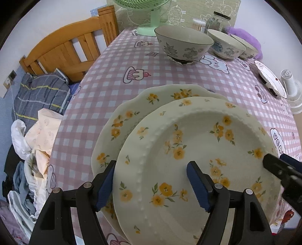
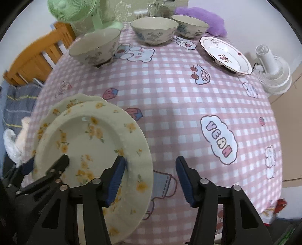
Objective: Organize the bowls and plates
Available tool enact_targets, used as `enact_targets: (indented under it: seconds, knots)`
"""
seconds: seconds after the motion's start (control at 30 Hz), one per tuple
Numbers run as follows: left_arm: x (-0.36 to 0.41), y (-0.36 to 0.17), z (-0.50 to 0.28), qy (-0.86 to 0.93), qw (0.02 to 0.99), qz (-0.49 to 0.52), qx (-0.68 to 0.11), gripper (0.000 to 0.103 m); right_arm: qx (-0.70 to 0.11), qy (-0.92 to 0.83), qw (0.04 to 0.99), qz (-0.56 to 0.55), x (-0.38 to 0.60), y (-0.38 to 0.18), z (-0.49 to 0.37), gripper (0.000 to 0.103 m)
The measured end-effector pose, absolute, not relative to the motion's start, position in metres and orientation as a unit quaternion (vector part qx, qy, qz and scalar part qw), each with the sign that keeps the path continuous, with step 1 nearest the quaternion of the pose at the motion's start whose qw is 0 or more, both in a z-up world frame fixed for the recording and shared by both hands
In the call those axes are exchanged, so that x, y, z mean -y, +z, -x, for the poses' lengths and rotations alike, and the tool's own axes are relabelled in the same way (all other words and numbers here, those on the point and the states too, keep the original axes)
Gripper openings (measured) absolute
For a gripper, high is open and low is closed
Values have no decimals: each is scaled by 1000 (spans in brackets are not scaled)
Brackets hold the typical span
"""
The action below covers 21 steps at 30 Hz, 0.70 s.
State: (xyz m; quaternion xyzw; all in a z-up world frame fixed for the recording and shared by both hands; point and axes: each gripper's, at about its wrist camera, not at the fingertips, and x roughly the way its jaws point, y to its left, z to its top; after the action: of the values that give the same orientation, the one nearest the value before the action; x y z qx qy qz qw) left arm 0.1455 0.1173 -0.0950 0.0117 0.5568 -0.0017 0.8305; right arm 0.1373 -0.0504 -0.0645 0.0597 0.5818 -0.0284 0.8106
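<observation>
Pink checked tablecloth (image 2: 169,90) bearing three bowls (image 2: 153,30), green fan (image 1: 149,17) and a rose plate (image 2: 226,54) at rear. Left gripper (image 1: 151,186), jaws apart, straddles the upper yellow-flowered plate (image 1: 188,150) lying on another; right gripper (image 2: 150,181) spread beside it.

"VEAN" in pastel letters inside a cloud shape (image 2: 219,139) on the checked tablecloth (image 2: 169,94).

Bare tablecloth (image 2: 169,98) lies open between the stacked yellow-flower plates (image 2: 90,143) at the near left and three bowls (image 2: 154,30) at the far edge; a red-flower plate (image 2: 226,54) blocks the far right.
</observation>
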Motion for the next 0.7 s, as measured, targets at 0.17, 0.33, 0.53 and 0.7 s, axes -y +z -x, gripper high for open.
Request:
enact_targets:
  seconds: [0.17, 0.33, 0.53, 0.7]
  knots:
    - [-113, -94, -144, 14, 831, -33, -555, 76, -573, 3, 819, -33, 37, -63, -136, 31]
    - [-121, -86, -140, 22, 831, -19, -556, 75, -575, 11, 818, -33, 34, -67, -140, 31]
    - [-128, -81, -138, 33, 831, -17, -555, 75, -575, 18, 817, -24, 23, -71, -147, 33]
    - [-132, -81, -138, 35, 837, -15, -547, 75, -578, 17, 816, -26, 17, -75, -153, 34]
